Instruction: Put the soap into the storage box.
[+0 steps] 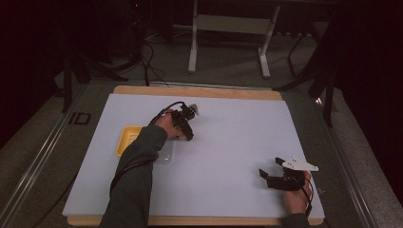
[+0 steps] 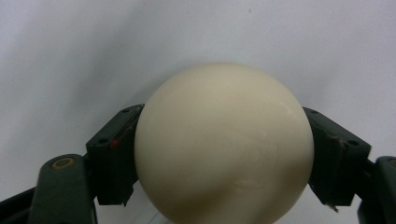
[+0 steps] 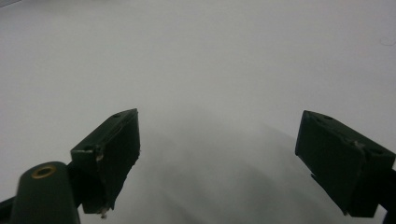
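Note:
A smooth cream ball (image 2: 224, 154) sits between the two black jaws of my left gripper (image 2: 223, 140), and the pads touch it on both sides, so the grip is shut on it. From above, the left gripper (image 1: 184, 124) is over the middle of the white sheet (image 1: 228, 137), pointing down, just right of a yellow tray (image 1: 126, 140). My right gripper (image 1: 272, 176) rests low near the front right of the sheet. Its jaws stand wide apart in the right gripper view (image 3: 217, 158) with nothing between them.
A clear plastic piece (image 1: 164, 157) lies on the sheet beside the tray, partly under the left sleeve. The sheet covers a wooden board (image 1: 199, 90). A white desk frame (image 1: 230, 28) stands on the floor beyond the table, with cables beside it.

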A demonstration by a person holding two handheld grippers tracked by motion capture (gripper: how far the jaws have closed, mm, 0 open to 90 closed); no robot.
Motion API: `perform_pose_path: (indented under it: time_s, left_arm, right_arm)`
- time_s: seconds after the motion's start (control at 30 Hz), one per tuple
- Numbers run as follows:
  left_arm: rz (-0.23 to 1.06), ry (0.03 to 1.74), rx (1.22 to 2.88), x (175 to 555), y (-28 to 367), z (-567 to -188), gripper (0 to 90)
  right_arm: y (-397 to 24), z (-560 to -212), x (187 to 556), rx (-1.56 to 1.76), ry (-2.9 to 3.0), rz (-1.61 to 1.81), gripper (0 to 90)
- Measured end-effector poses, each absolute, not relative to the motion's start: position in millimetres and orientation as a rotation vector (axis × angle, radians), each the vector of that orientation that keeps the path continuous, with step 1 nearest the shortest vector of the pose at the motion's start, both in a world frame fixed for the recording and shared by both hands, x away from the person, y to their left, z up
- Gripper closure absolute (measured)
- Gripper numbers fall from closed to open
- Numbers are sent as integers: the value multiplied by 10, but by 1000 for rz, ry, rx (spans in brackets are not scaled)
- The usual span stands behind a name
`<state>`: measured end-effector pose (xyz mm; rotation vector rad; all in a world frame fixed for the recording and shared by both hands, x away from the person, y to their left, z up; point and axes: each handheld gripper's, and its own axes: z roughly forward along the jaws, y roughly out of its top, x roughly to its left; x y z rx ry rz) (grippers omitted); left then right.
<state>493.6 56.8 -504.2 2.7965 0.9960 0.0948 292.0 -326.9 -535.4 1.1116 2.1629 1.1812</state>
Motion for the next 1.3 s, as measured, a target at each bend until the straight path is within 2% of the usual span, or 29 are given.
perform_pose_path:
  time_s: [0.47,1.3]
  left_arm:
    - [106,969,2822,4910,526,-5025,233]
    - [100,809,2847,4685,584,-4666,233]
  right_arm:
    - [-3269,-5354,2921,1112,2164,1182,139]
    - [-3262,-5355,2916,1103,2163,1173,139]
